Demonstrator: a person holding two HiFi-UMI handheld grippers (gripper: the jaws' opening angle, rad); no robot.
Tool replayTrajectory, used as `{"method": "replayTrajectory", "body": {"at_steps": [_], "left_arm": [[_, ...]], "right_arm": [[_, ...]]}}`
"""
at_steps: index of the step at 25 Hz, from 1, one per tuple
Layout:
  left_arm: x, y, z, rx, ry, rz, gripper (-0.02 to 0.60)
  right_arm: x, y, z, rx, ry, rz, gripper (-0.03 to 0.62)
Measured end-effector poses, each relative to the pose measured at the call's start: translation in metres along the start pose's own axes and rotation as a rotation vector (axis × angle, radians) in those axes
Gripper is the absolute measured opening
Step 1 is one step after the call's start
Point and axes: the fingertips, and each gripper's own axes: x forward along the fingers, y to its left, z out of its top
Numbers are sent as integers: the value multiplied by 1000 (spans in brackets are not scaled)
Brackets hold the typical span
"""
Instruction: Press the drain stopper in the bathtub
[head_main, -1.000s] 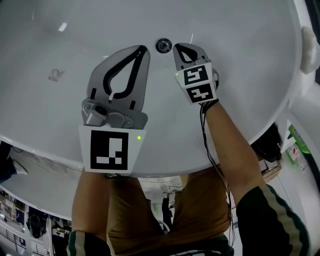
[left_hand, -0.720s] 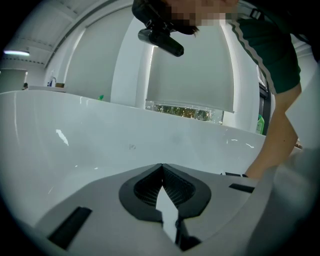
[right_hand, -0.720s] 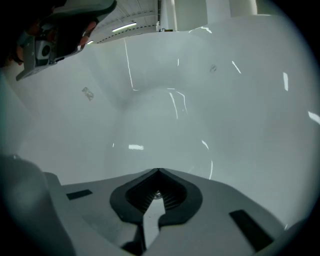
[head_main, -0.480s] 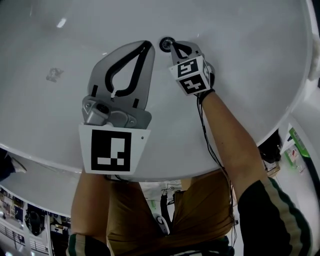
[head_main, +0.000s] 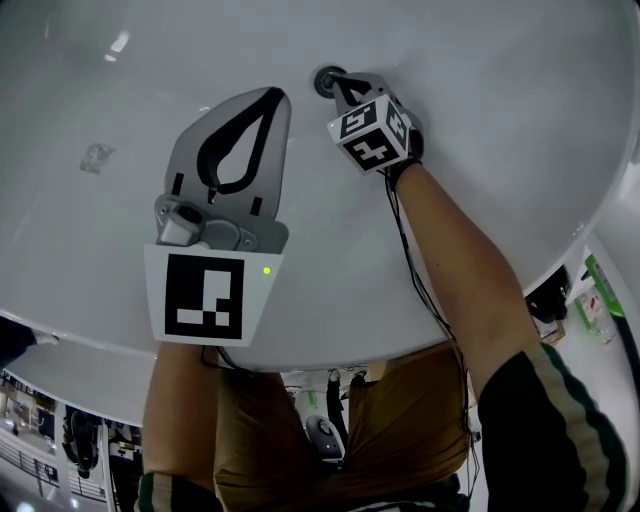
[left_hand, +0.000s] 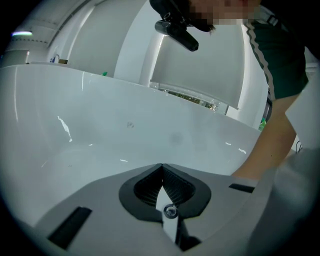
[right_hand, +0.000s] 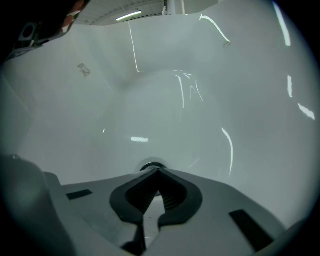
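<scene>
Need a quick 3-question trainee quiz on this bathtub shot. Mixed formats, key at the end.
1. True or false: the left tool is touching the drain stopper.
2. The right tool has its jaws: A) wide apart B) shut together C) out of view.
3. Fill in: the ___ tool's tips sit at the stopper on the bathtub floor.
Key: 1 false; 2 B; 3 right.

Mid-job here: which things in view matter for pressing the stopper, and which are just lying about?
In the job: drain stopper; right gripper, jaws shut at it; bathtub.
Lying about: left gripper, shut, empty; grey mark on tub wall; green items beside tub.
</scene>
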Motion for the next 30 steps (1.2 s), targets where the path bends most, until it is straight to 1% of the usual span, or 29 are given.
{"method": "replayTrajectory", "body": {"at_steps": [3,6,9,14,17,20,23,25,28,30], "left_arm": [[2,-2,-2,-24,16,1,9],[3,-5,-2,-1,23,0,9],[6,-6,-6,7,35,-13,9],[6,-5,-8,-35,40,-22,9],[6,-4,-7,-28,37,-14,9],[8,-7,-10,-36,44,-31,9],[8,-5,-13,-19,52,-29,9],[8,-4,-13,-33,53,-29,9],[9,-3,-12,-60,53,-29,9],[10,-5,-11,-61,51,-33,9]], "right_arm": [[6,-3,-5,12,10,2,15],[14,-2,-12,0,32,10,15],[22,-5,-15,-11,49,-3,15],[35,-1,-16,10,68,22,15],[38,1,-18,-17,75,11,15],[39,1,-20,-24,81,-2,15],[42,3,-18,-40,113,-2,15],[43,6,-19,-84,121,-13,9],[43,5,-20,-80,114,-11,9],[45,5,-20,-122,141,-9,9]]}}
